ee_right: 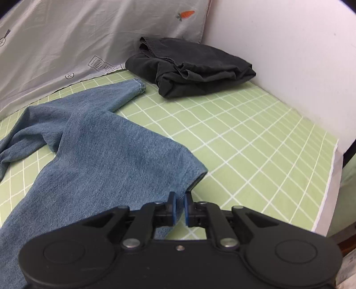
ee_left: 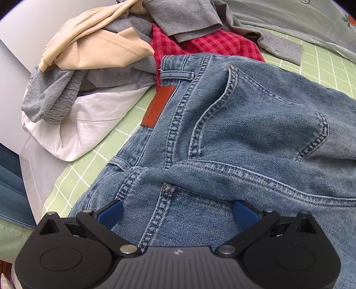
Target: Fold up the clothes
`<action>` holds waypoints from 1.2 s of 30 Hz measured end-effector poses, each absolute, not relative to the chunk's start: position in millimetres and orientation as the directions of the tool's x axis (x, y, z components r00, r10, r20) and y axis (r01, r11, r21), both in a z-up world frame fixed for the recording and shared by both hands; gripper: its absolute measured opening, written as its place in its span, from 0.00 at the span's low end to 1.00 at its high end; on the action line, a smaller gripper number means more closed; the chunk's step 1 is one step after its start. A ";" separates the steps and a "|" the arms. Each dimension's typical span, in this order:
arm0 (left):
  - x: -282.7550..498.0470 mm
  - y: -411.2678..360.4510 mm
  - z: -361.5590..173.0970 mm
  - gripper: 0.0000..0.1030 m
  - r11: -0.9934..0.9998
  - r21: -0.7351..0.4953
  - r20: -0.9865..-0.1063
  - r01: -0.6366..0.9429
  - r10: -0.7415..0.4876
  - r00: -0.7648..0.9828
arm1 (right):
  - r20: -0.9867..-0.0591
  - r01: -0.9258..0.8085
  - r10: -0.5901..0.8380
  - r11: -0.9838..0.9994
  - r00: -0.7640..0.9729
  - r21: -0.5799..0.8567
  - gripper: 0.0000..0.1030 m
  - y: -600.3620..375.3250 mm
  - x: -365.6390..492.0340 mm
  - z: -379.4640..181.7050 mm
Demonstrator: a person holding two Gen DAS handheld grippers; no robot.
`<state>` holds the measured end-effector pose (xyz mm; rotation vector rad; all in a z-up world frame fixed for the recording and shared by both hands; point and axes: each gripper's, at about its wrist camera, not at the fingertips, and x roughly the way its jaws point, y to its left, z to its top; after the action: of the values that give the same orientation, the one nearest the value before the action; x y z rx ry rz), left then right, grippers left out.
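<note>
Blue jeans (ee_left: 233, 124) lie spread on a green checked sheet (ee_right: 255, 137). The left gripper (ee_left: 178, 213) rests wide open on the waistband; the right gripper (ee_right: 180, 206) sits nearly closed, empty, beside a leg hem.

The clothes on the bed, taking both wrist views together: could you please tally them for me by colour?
Blue: 1, the jeans
Black: 1, the folded garment
Red check: 1, the checked cloth
Beige: 1, the beige garment
White: 1, the white garment
Grey: at least 2, the grey garments
Total: at least 7
</note>
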<state>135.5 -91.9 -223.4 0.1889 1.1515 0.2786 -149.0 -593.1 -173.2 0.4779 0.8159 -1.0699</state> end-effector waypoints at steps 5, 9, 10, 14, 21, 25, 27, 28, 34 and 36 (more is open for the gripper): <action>119.3 -94.1 -214.8 0.99 0.980 0.183 -0.899 -0.081 0.200 0.388 | -0.793 0.921 -0.519 0.369 0.318 0.128 0.42 -606.1 -160.5 -184.7; 97.9 -107.2 -214.9 0.99 0.983 0.185 -0.895 -0.011 0.173 0.412 | -0.798 0.905 -0.464 0.359 0.385 0.228 0.41 -618.8 -160.6 -194.1; 93.6 -108.2 -216.7 0.99 0.981 0.193 -0.895 -0.004 0.178 0.409 | -0.793 0.898 -0.458 0.369 0.401 0.241 0.30 -619.8 -160.9 -193.1; 78.4 -101.5 -219.3 0.99 0.982 0.191 -0.900 -0.014 0.181 0.396 | -0.699 0.870 -0.549 0.438 0.458 0.226 0.07 -607.1 -167.4 -152.2; 53.3 -82.6 -223.3 1.00 0.985 0.172 -0.910 -0.007 0.161 0.382 | -0.514 0.869 -0.723 0.484 0.461 0.097 0.06 -578.3 -190.0 -75.2; 46.9 -78.9 -223.2 1.00 0.985 0.170 -0.909 0.017 0.150 0.389 | -0.645 0.889 -0.678 0.457 0.353 0.006 0.07 -580.3 -197.7 -114.2; 45.2 -76.1 -223.4 1.00 0.986 0.163 -0.910 0.029 0.139 0.390 | -0.734 0.900 -0.605 0.435 0.310 0.023 0.07 -582.1 -208.6 -145.7; 44.3 -74.7 -223.7 1.00 0.987 0.156 -0.912 0.037 0.129 0.390 | -0.765 0.907 -0.577 0.421 0.287 0.023 0.07 -582.1 -213.0 -157.5; 45.0 -79.3 -222.7 1.00 0.976 0.185 -0.908 0.116 0.125 0.399 | -0.841 0.914 -0.504 0.405 0.195 -0.031 0.15 -569.4 -232.4 -184.1; 44.5 -89.2 -219.3 1.00 0.973 0.187 -0.907 0.136 0.118 0.403 | -0.821 0.908 -0.530 0.418 0.211 -0.037 0.27 -562.6 -238.6 -172.3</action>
<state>44.5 -89.2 -219.3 0.2472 1.1591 -0.0114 -238.6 -562.6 -172.3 0.5184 0.8750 -1.0635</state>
